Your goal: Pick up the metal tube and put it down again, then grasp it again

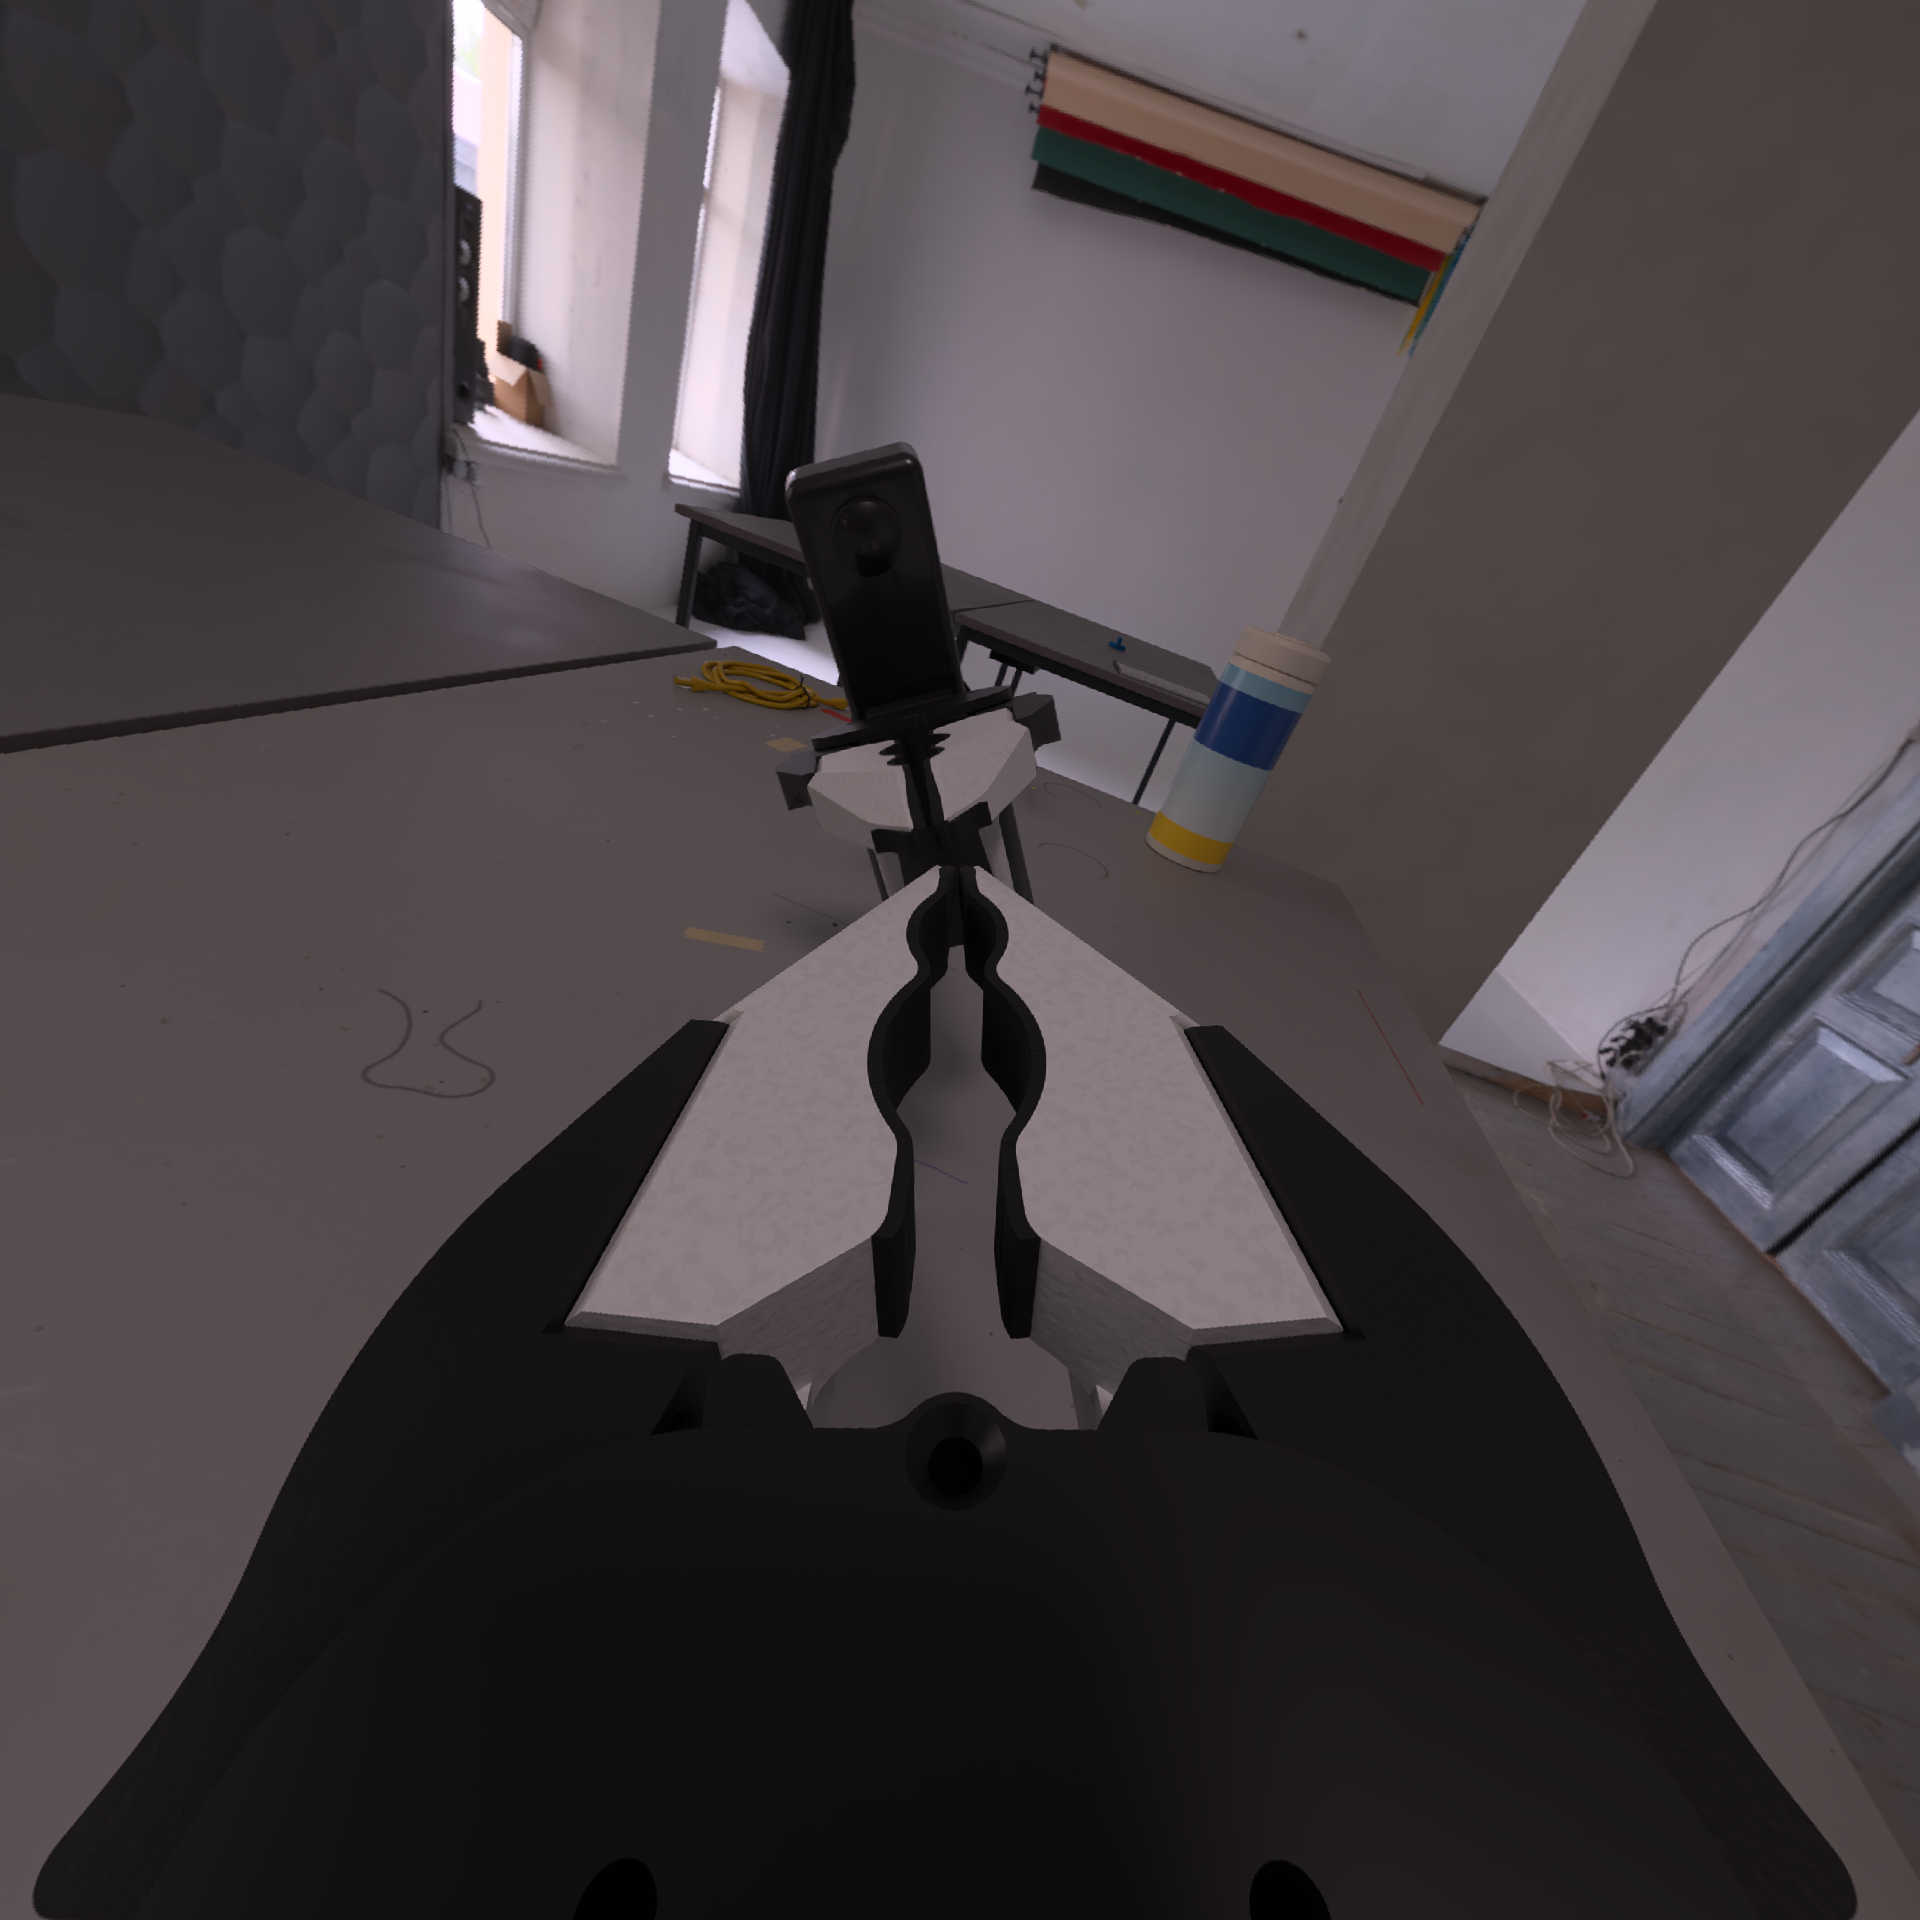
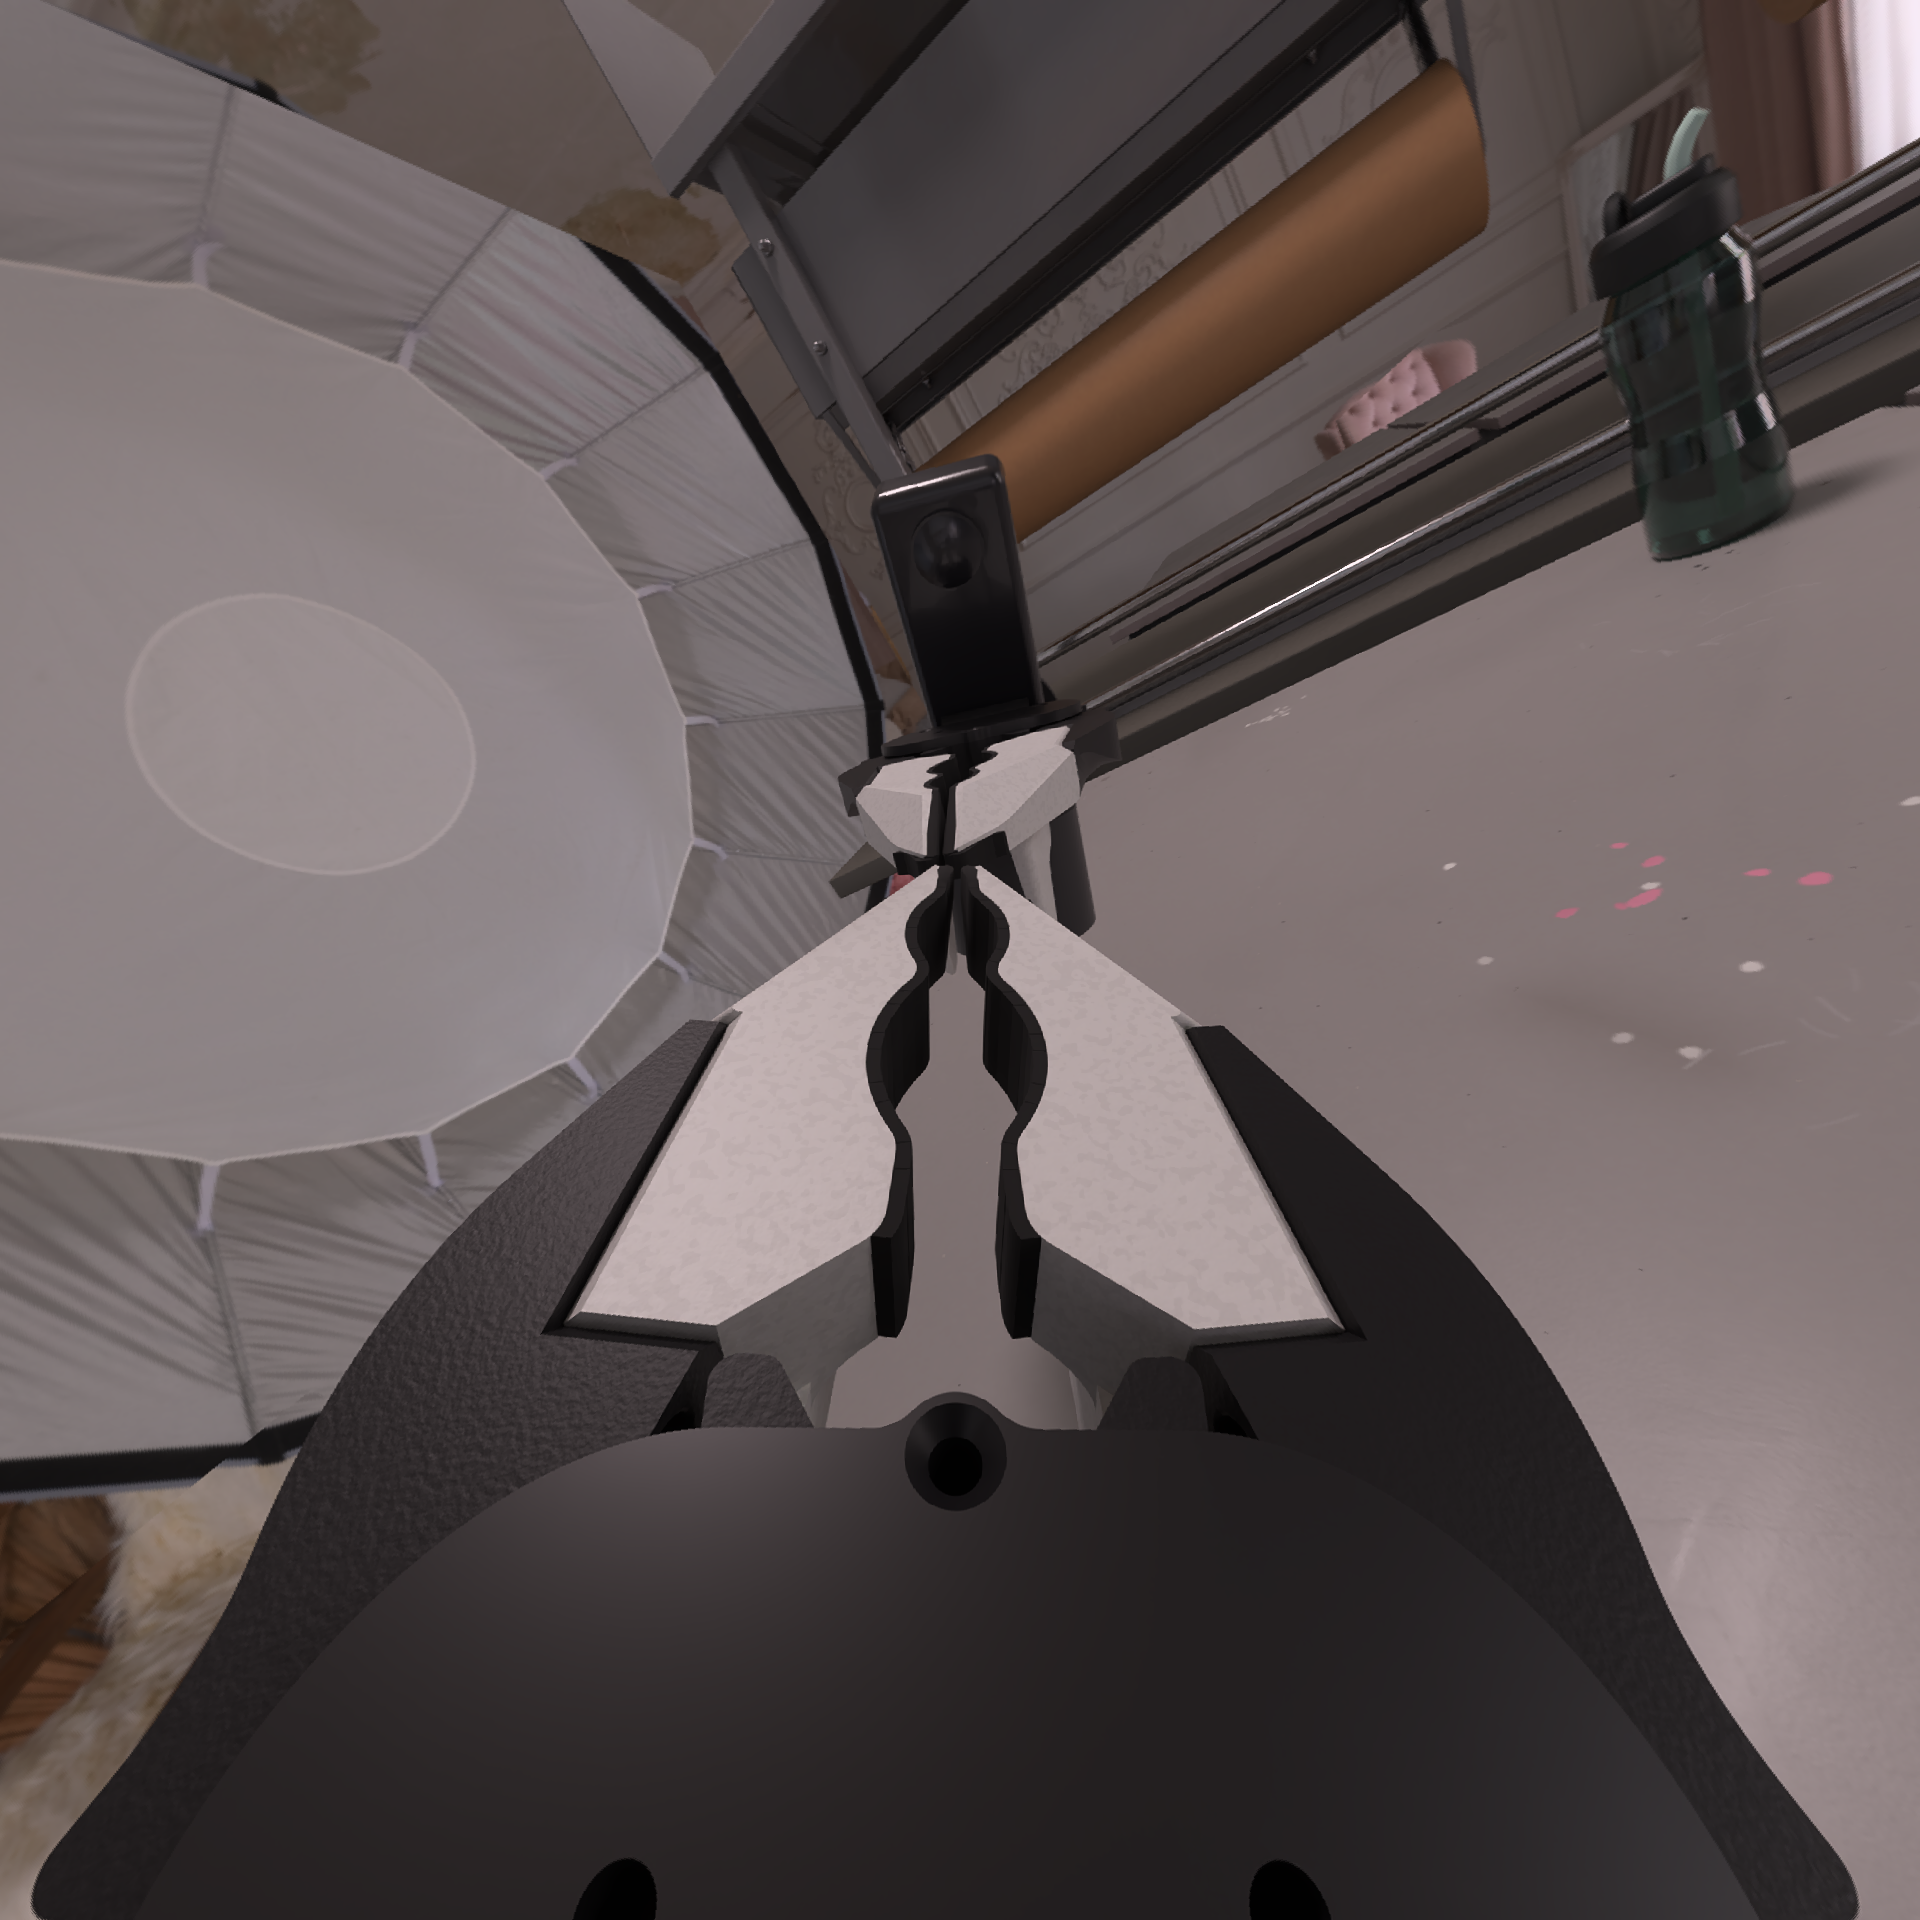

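Note:
No metal tube shows clearly in either view. My left gripper [image 1: 958, 881] is shut, its white fingers [image 1: 810, 1049] meeting at the tips low over the grey table [image 1: 416, 914]. My right gripper [image 2: 956, 881] is shut in the same way. The two grippers face each other tip to tip. In the left wrist view the right gripper [image 1: 920, 779] stands just beyond my tips, with its black camera on top. In the right wrist view the left gripper [image 2: 961, 800] stands likewise. Anything between the meeting tips is hidden.
In the left wrist view a canister [image 1: 1236, 748] with blue, white and yellow bands stands on the table far right, near the table's edge [image 1: 1392, 997], and a yellow cable [image 1: 748, 686] lies farther back. In the right wrist view a dark bottle [image 2: 1694, 374] stands far right and a large white softbox [image 2: 312, 727] fills the left.

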`<state>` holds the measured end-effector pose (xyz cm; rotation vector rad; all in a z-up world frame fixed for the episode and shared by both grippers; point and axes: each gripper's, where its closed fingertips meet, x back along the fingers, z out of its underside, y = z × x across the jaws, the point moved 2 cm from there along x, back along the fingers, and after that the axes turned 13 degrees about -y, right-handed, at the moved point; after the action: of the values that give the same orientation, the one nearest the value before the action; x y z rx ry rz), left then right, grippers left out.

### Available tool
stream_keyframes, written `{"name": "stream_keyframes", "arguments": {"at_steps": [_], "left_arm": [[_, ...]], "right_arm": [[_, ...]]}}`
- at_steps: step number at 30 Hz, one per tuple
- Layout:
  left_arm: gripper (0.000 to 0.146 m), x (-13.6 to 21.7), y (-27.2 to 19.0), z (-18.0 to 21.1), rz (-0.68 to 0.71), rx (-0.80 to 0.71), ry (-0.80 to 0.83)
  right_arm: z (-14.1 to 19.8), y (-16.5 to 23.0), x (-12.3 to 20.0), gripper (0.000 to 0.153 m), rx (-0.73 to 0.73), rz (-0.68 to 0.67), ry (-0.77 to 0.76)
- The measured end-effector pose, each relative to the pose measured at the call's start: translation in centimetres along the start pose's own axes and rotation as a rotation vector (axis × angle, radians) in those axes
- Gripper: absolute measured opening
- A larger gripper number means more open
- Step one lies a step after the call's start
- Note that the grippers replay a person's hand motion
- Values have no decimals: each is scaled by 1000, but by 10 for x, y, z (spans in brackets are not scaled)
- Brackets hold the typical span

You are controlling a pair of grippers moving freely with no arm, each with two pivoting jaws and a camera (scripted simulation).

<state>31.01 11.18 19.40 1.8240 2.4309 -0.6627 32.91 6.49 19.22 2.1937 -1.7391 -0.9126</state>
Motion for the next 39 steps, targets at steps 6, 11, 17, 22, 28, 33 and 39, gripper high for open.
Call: {"name": "stream_keyframes", "arguments": {"at_steps": [6,11,17,22,28,33,39], "left_arm": [[0,11,10,-5,-68,13,-37],[0,45,31,-12,-264,31,-89],[0,180,45,-28,-769,-57,-129],[1,328,53,-32,-1188,-18,-177],[20,403,98,-31,-1315,126,-184],[32,411,127,-16,-1378,146,13],[74,426,124,-17,-1519,-8,146]], "right_arm": [[-12,-7,6,1,51,35,-50],[-29,-15,17,1,127,78,-145],[-41,-18,25,1,182,130,-193],[-46,-19,28,1,245,169,-161],[-57,-19,47,1,294,237,-168],[-57,-14,81,1,341,369,-171],[-36,0,135,1,408,601,-105]]}}
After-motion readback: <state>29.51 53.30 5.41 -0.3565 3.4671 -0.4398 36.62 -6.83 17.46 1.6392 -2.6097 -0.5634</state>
